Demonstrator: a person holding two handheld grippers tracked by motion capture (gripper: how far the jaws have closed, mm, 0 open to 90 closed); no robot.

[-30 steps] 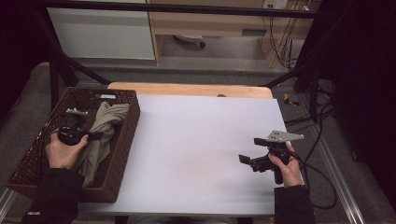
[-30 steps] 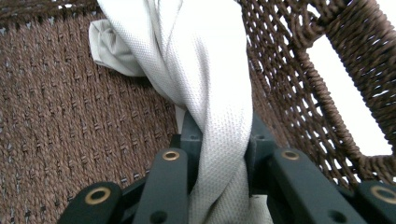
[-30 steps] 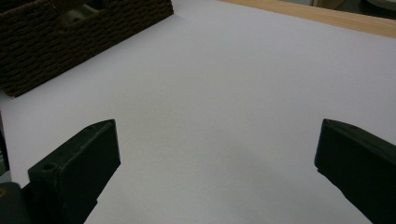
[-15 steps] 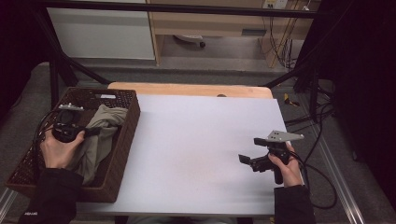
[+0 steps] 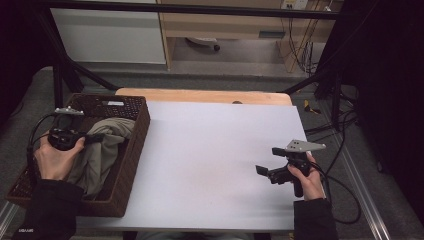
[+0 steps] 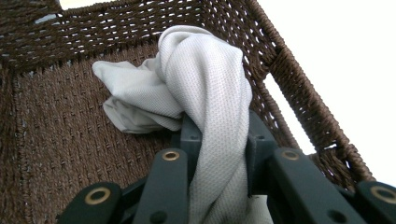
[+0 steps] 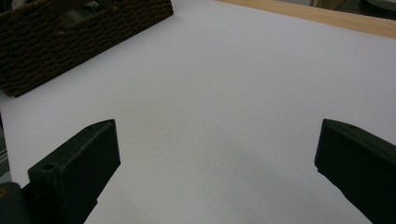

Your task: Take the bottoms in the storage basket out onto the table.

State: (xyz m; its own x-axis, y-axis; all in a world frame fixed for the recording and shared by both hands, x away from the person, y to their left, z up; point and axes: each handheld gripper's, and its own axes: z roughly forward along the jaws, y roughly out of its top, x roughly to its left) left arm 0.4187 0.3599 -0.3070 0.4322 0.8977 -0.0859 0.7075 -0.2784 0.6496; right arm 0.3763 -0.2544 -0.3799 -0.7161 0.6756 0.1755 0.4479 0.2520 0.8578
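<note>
My left gripper is clamped on a fold of the pale grey woven cloth. In the left gripper view the fabric runs down between the two black jaws, which press it from both sides. I judge the grip sits on a gathered ridge and not a loose edge, so the bunch can be lifted without slipping. Beyond the jaws the cloth rises in a twisted hump and then spreads, crumpled, across the floor of the dark brown rectangular wicker basket.

In the high view the left gripper sits over the basket's middle, pointing toward the wall nearest the table centre, with the cloth bunched directly at and below its tips. The cloth lies wholly inside the basket, none of it over the rim. The basket stands at the left edge of the white tabletop.

My right gripper hangs just above the bare tabletop at the right, well apart from the basket, with its jaws spread wide and nothing between them. The right gripper view confirms this: the two jaws stand far apart over the white surface, and the basket shows at the far left. I judge it is parked open, ready to take a second hold once the cloth comes out.
</note>
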